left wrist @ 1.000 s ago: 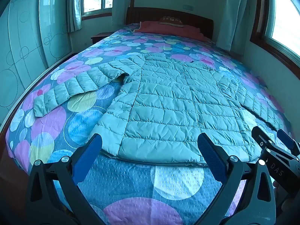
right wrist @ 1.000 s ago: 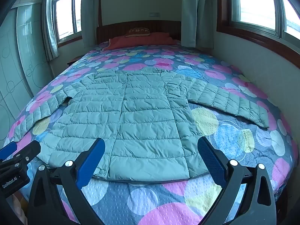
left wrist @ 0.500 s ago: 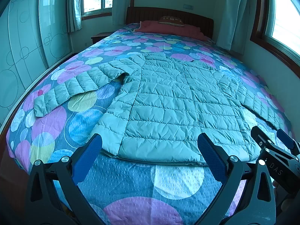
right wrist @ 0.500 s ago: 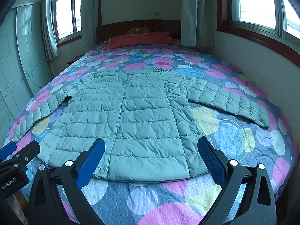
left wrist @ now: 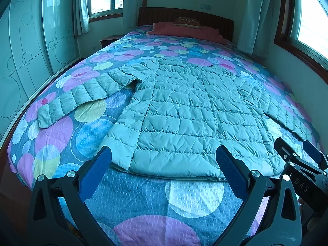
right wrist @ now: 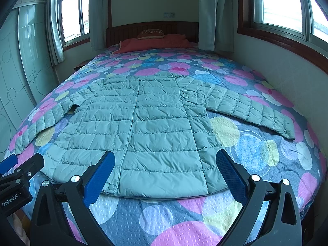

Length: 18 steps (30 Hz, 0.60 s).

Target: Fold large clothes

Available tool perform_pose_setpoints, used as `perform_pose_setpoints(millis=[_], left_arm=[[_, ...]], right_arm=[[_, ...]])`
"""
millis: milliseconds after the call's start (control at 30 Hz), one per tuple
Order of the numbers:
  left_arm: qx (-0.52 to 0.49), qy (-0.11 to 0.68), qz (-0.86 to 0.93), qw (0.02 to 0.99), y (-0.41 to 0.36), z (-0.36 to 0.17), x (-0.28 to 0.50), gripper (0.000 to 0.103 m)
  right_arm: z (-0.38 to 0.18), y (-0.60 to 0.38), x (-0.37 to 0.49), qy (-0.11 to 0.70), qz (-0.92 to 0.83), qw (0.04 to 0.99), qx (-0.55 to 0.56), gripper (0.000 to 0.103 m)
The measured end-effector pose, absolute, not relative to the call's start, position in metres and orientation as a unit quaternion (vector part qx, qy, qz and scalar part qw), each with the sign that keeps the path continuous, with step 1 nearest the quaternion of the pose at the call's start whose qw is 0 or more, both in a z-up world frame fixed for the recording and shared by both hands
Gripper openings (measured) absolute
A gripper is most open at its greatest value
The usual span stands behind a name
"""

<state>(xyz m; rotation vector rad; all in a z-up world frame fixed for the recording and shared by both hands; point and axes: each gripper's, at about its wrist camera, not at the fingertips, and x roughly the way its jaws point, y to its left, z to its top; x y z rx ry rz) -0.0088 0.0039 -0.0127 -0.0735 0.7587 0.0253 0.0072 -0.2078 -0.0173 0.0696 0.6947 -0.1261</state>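
Pale green quilted puffer jacket point(left wrist: 184, 110) spread flat on the circle-patterned blue bedspread point(left wrist: 143, 194), front up, sleeves flung out left and right, long axis running near to far — hem nearest, collar toward the headboard. Left gripper point(left wrist: 164, 170) and right gripper point(right wrist: 164, 172) both hovering just short of the hem, jaws spread wide, pinching nothing. Left sleeve point(left wrist: 86, 94) nearer the left gripper, right sleeve point(right wrist: 250, 110) nearer the right. Against the earlier frames, almost nothing changed — only a slight drift in viewpoint, jacket lying unmoved.
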Motion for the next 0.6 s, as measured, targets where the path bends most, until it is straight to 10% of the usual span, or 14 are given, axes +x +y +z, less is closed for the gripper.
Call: perform_pose_setpoints(millis=[600], left_arm=[[-0.035, 0.374, 0.012, 0.927, 0.0058, -0.0096, -0.0041, 0.101]], right_arm=[[-0.0171, -0.2080, 0.0073, 0.341, -0.061, 0.937, 0.034, 0.098]])
